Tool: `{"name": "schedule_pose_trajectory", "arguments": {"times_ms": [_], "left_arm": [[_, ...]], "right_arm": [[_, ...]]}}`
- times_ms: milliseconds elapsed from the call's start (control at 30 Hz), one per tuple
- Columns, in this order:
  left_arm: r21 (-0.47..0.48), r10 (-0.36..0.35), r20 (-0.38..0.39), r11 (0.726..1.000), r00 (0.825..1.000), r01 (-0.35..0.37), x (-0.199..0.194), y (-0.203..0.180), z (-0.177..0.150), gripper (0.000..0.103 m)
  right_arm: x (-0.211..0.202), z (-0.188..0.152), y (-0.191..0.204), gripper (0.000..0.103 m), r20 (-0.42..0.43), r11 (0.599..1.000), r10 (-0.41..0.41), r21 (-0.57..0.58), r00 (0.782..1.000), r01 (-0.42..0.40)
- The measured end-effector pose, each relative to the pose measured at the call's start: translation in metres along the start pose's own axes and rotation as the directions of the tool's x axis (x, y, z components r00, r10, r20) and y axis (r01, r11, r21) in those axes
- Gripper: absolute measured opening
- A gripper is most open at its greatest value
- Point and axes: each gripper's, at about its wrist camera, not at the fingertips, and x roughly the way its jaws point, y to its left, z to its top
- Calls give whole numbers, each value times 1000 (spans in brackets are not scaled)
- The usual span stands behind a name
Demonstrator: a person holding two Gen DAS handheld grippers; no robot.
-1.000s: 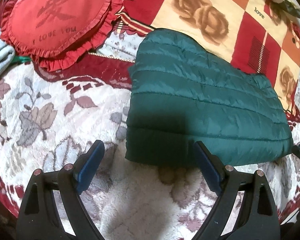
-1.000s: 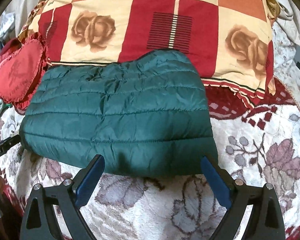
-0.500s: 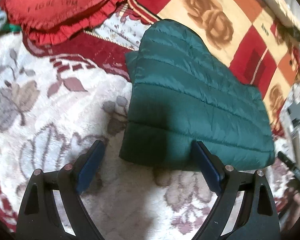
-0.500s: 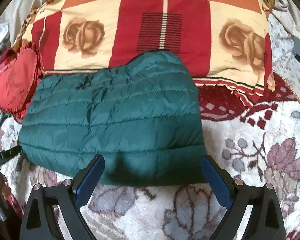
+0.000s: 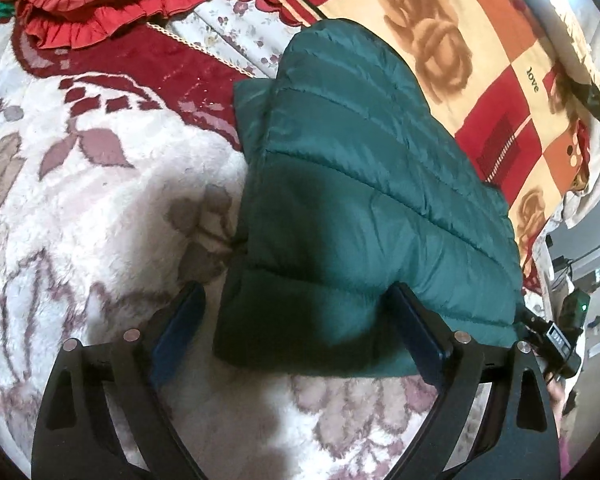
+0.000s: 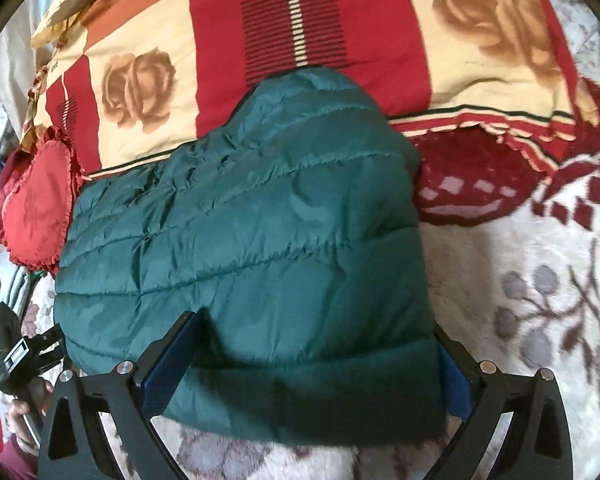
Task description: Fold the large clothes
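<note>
A heart-shaped red cushion [image 6: 36,200] lies at the bed's left edge. Just beside it, the folded green quilted jacket [image 6: 252,248] rests on the floral fleece blanket [image 6: 540,280], its far edge overlapping the rose-patterned quilt [image 6: 380,40] at the head. The left gripper [image 5: 296,320] stands wide open astride the jacket's near left corner, its right finger pressing into the fabric. The right gripper [image 6: 316,356] is opening, jaws widest, with the jacket's near right corner between them, ungripped.
</note>
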Motion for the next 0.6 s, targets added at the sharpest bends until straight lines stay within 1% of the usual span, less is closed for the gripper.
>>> {"name": "schedule_pose_trajectory", "arguments": {"times_ms": [100,167,367,400,433,467,500,533,567,600], "left_arm": [[12,2,-5,1000,1000,-2,7,-4,3,102],[19,-2,-11,1000,1000,3,12,-5,4,102],[20,-7,-40,1000,999,8,25,-10,13,103],[23,-8,-50,1000,999,9,26,-11,13,102],[25,-11,-58,1000,998,13,26,-13,14,101],[26,-24,-55,999,998,25,24,-13,14,91],[32,-37,-45,999,998,39,21,-14,14,81],[43,-37,-35,998,999,39,18,-17,13,76],[65,-39,-23,997,999,40,12,-19,12,64],[88,-37,-14,995,999,38,7,-21,11,53]], "right_arm": [[9,3,-9,103,1,998,53,34,999,-53],[13,4,-13,103,-1,995,84,57,996,-84],[24,8,-15,103,-29,987,135,94,990,-132],[24,8,-14,101,-27,987,136,93,990,-133],[22,8,-14,90,-21,987,135,87,991,-133],[16,6,-10,84,-4,990,124,72,992,-124],[10,4,-8,73,8,991,119,62,993,-120],[7,4,-6,62,15,992,115,56,993,-116],[2,4,-4,57,19,992,113,53,993,-113],[-4,3,-2,49,22,992,116,53,993,-117]]}}
